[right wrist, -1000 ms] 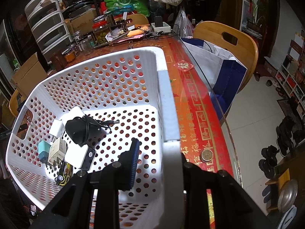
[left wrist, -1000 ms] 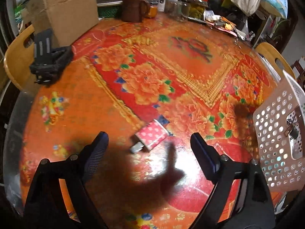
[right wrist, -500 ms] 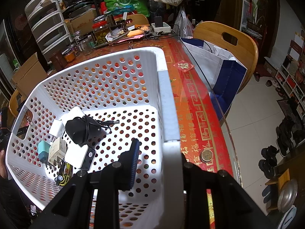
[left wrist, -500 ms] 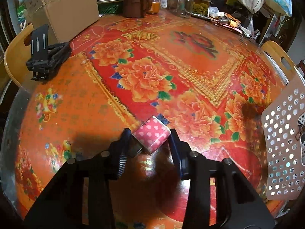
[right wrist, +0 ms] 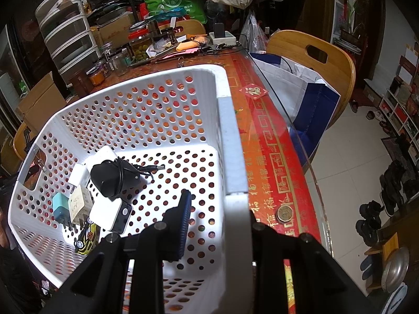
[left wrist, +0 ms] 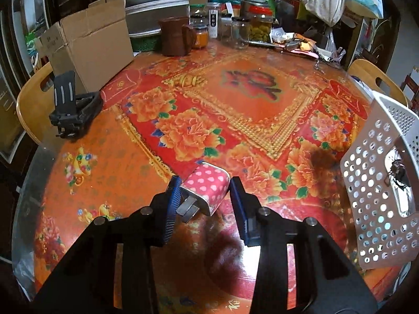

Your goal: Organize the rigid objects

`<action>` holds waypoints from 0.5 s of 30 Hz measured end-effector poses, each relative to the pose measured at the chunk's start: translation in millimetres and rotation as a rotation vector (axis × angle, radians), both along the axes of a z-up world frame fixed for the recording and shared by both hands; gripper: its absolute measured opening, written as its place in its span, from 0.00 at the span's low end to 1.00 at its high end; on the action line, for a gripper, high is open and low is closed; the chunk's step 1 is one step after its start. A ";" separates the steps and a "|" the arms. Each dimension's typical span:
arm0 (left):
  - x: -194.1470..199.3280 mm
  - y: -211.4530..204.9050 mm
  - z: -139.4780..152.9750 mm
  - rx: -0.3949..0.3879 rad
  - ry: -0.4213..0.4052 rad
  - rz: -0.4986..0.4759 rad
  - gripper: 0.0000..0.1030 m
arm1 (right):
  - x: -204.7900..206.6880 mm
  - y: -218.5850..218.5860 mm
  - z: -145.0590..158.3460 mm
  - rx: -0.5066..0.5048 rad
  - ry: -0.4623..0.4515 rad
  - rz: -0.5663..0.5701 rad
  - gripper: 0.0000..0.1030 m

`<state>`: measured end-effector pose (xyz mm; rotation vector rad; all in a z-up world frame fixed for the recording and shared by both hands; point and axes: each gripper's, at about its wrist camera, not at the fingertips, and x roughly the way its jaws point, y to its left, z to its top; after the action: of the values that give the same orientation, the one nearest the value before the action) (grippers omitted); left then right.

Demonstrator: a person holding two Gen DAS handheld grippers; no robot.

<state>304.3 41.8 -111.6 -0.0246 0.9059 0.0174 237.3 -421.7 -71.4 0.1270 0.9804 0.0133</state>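
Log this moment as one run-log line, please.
left tool: shut on pink polka-dot charger, lifted off table | right tool: clamped on white basket rim | basket holds black adapter, other chargers

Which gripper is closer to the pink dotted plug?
Left. The left gripper has the plug between its fingers. The right gripper is off at the basket, clamped on its wall.

Both the left gripper (left wrist: 204,189) and right gripper (right wrist: 217,209) are showing matte black frames, silver screws and ribbed blue finger pads (left wrist: 171,205).
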 end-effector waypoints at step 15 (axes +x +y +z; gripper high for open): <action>-18.6 -7.7 41.6 0.016 -0.089 -0.019 0.34 | 0.4 0.6 0.1 -0.002 -0.001 0.002 0.26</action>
<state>285.7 34.0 -70.1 -0.0014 0.8173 0.0057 237.7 -421.2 -71.3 0.1243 0.9799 0.0145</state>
